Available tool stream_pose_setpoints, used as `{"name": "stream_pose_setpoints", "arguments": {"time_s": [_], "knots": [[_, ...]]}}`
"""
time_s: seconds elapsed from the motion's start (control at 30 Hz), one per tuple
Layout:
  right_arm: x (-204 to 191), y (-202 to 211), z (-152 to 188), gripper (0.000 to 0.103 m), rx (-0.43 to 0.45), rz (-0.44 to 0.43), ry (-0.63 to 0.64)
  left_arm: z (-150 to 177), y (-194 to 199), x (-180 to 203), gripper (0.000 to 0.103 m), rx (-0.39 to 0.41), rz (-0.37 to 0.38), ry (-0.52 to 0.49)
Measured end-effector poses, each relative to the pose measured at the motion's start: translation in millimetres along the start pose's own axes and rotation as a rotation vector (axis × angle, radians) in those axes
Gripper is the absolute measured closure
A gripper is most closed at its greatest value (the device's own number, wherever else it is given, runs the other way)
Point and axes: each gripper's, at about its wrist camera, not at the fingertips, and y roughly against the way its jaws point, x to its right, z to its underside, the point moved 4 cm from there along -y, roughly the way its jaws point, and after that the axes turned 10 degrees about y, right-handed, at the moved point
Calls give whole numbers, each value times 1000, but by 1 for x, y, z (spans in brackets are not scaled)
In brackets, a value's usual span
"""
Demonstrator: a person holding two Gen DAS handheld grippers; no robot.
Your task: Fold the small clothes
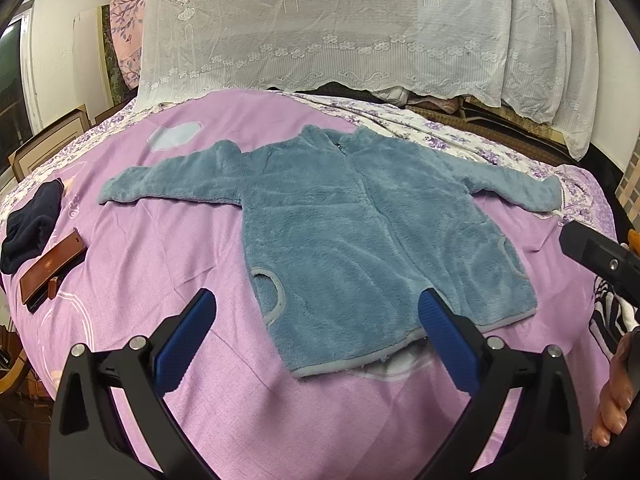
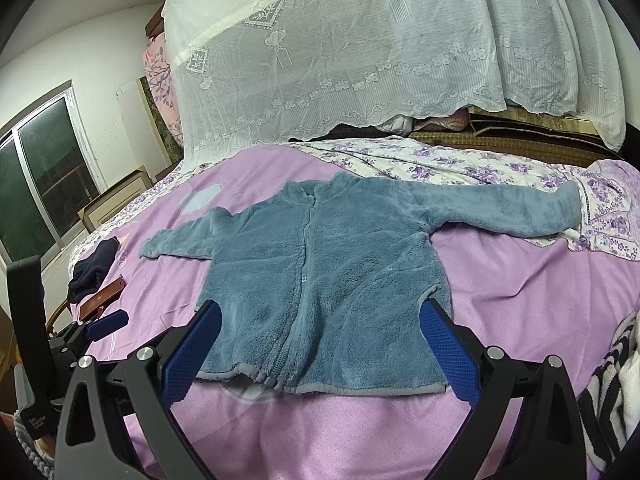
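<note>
**Fleece jacket spread flat, both tools hovering at its hem**

Nearest each camera, the left hand-held gripper [image 1: 316,312] and the right hand-held gripper [image 2: 320,320] hang above the bed with jaws spread wide and nothing between them. Just beyond their blue pads lies the blue fleece jacket [image 1: 360,232], face up on the purple bedspread [image 1: 168,248], zipper closed, hem toward the cameras and both sleeves stretched outward. In the left wrist view the hem's left half falls between the fingers; in the right wrist view the fingers frame almost the whole hem, the zipper end sitting between them.

By the look of it, the jacket is light, thick and soft. It should bend without resistance yet bulk up when doubled, and the pile probably grips well rather than slipping. The grey-bound hem corners and the sleeve cuffs seem the surest places to pinch, since a bite in the middle would likely gather several layers.

Farther left rest a dark garment [image 1: 30,232] and a brown case [image 1: 52,270]. Behind everything, a lace cloth [image 1: 320,20] drapes over stacked bedding.
</note>
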Motion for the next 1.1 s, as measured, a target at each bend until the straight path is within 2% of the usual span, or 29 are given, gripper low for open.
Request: {"name": "stream_pose_setpoints", "arguments": {"time_s": [0.7,1.1], "knots": [[2,-1,1,3,0,0,-4,0,0,-1,4,-2,-1,1],[5,-3,5,3,-2,10,-13,3,-8,-10,4,-32,-5,10]]}}
